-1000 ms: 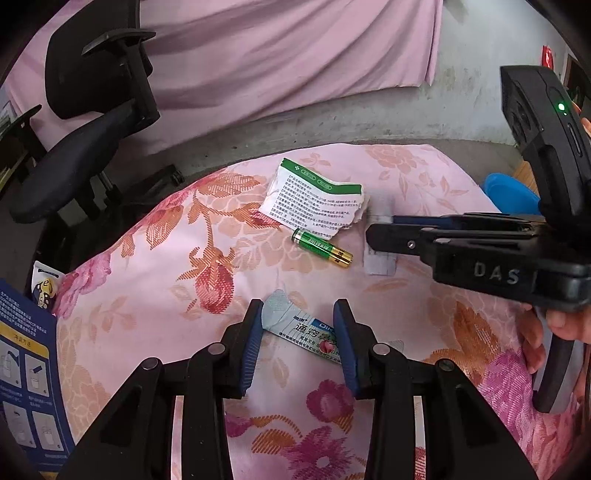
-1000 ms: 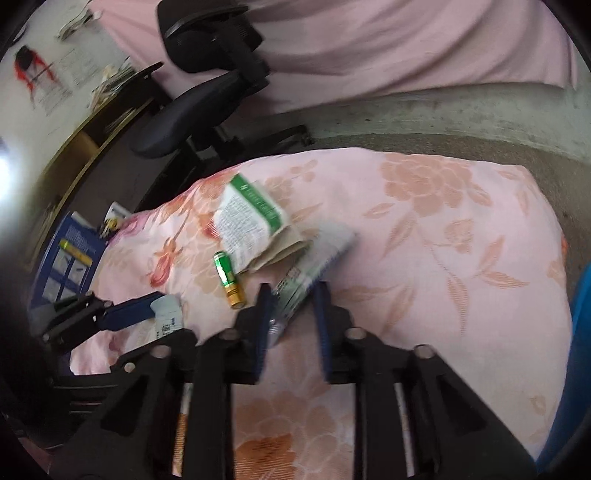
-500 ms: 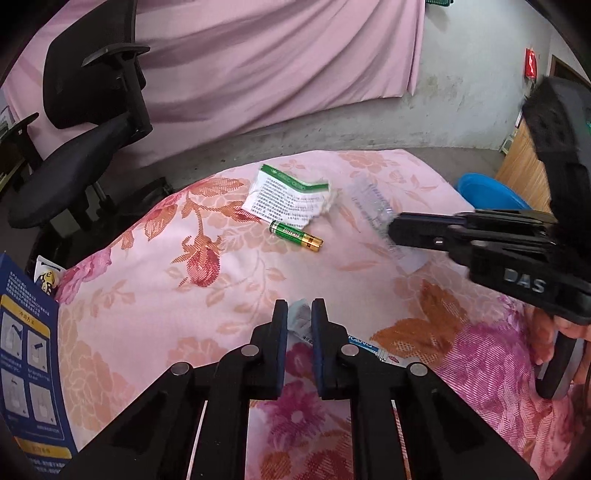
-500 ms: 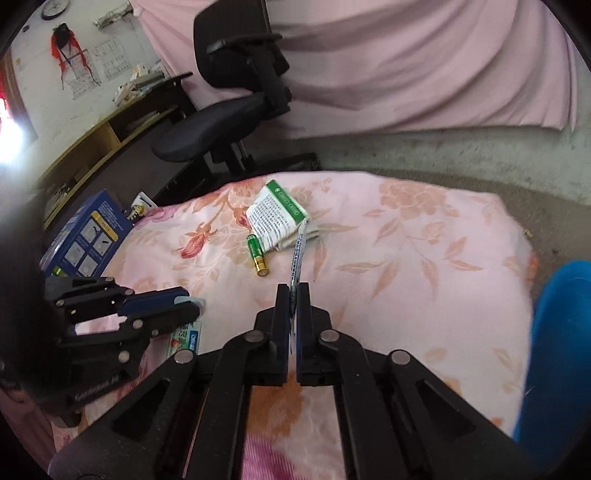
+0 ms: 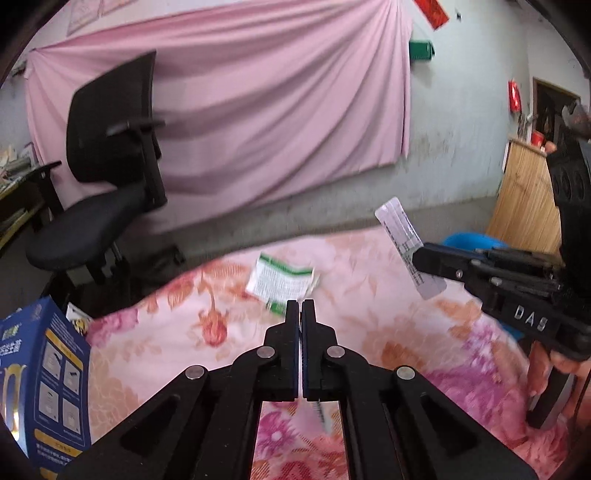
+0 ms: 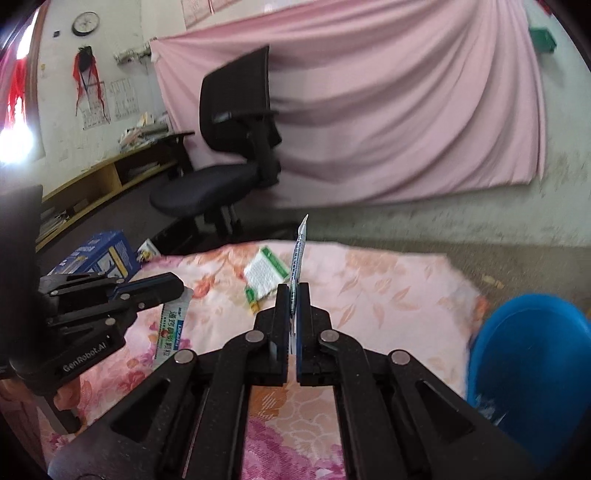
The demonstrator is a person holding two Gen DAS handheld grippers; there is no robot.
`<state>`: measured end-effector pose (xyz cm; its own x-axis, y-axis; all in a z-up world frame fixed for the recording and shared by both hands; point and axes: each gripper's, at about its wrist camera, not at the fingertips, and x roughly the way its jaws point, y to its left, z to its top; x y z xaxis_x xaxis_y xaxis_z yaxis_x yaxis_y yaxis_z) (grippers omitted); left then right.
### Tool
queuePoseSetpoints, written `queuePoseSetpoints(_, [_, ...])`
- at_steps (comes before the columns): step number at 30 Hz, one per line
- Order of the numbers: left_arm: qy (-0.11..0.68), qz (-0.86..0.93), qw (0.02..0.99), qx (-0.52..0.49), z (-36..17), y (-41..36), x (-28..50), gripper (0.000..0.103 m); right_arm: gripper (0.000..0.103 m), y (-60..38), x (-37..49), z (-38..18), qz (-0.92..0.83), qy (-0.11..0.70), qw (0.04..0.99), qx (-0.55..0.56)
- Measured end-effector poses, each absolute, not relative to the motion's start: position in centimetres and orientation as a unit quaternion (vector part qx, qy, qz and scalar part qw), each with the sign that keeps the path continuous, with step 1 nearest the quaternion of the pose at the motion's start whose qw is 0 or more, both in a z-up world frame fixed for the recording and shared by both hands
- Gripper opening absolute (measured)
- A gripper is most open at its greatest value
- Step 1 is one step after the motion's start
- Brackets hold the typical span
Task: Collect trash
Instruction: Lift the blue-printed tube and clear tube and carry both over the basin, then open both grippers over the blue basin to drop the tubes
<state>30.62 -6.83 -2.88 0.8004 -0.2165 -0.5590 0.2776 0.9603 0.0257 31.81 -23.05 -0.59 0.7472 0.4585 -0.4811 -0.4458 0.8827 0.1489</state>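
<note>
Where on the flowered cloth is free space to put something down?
The flowered cloth is bare between the green-edged paper and the blue bin. It is crowded around that paper and the battery.

Makeshift office: desk chair [image 6: 236, 147], shelves [image 6: 110, 177].

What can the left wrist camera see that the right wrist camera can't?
Only the left wrist view shows a wooden cabinet and the flat, printed side of the clear packet held in the right gripper.

Only the right wrist view shows a wall clock, a low shelf and the green sachet hanging from the left gripper.

Both show the black chair, the pink curtain, the flowery cloth, the green-and-white wrapper, the blue box and the blue bin.
</note>
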Motion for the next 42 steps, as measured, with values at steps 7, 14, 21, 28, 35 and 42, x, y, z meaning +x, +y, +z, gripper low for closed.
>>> queuePoseSetpoints(7, [0.2, -0.137, 0.969, 0.04, 0.8, -7.8, 29.0, 0.0, 0.026, -24.8, 29.7, 1.9, 0.215, 0.168, 0.962, 0.011])
queuePoseSetpoints(14, [0.097, -0.157, 0.981, 0.054, 5.3, -10.8, 26.9, 0.0, 0.026, -28.1, 26.5, 4.6, 0.161, 0.065, 0.985, 0.012])
queuePoseSetpoints(21, [0.034, -0.214, 0.976, 0.022, 8.8, -16.3, 26.5, 0.0, 0.026, -33.3, 23.7, 6.1, 0.07, -0.003, 0.997, 0.013])
queuePoseSetpoints(28, [0.025, -0.282, 0.958, 0.037, 8.8, -24.0, 26.8, 0.0, 0.026, -39.2, 23.2, 4.9, -0.003, 0.01, 0.999, 0.035])
queuePoseSetpoints(35, [0.103, -0.323, 0.94, 0.041, 6.6, -29.0, 29.7, 0.0, 0.026, -43.3, 24.9, 2.6, -0.027, 0.087, 0.994, 0.054])
queuePoseSetpoints(42, [0.194, -0.329, 0.924, 0.027, 4.4, -30.9, 32.7, 0.0, 0.026, -46.2, 26.8, -0.3, -0.021, 0.157, 0.983, 0.094])
